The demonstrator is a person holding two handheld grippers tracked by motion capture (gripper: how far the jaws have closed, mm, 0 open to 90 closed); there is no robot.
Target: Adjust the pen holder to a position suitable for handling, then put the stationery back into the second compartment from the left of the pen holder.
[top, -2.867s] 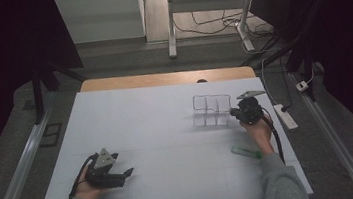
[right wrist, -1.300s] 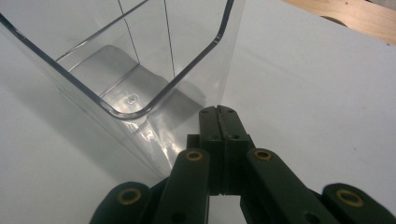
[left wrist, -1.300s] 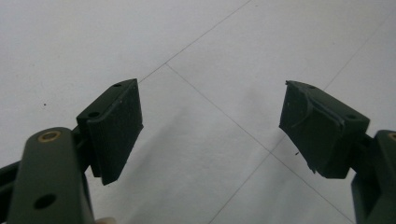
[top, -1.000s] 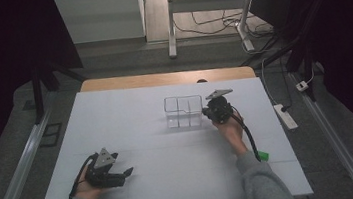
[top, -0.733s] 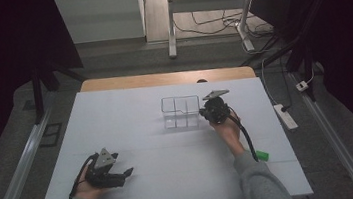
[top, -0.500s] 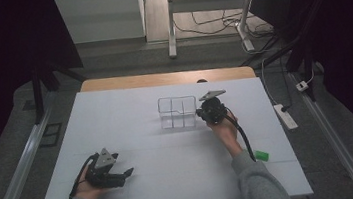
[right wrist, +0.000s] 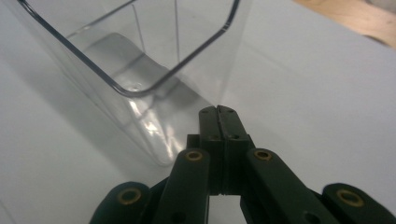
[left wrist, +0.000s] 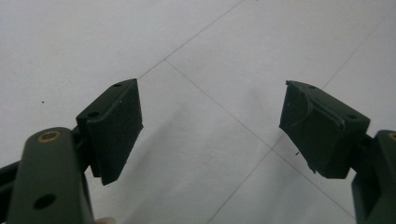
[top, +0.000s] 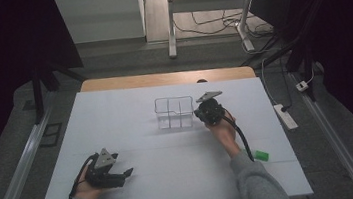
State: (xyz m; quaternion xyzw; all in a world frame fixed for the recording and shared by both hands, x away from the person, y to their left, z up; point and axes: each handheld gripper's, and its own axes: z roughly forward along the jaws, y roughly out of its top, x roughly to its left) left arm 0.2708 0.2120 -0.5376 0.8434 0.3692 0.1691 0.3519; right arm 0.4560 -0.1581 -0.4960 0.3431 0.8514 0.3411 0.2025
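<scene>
A clear plastic container (top: 174,112) with inner dividers stands upright near the middle of the white table (top: 174,185). My right gripper (top: 200,114) is at its right side. In the right gripper view the container (right wrist: 140,70) looks empty, and my right gripper (right wrist: 218,110) has its jaws pressed together with nothing between them, the tips right up against the container's wall. My left gripper (top: 128,173) lies on the table at the front left, held in a hand. In its own view the left gripper (left wrist: 210,126) stands wide open over bare table.
A small green object (top: 260,156) lies on the table beside the right forearm. A wooden strip (top: 162,78) runs along the table's far edge. A white power strip (top: 286,116) lies on the floor to the right.
The right gripper and the clear container have slid to the left together, from the table's right part toward its middle. The green object now lies uncovered. The left gripper has kept still.
</scene>
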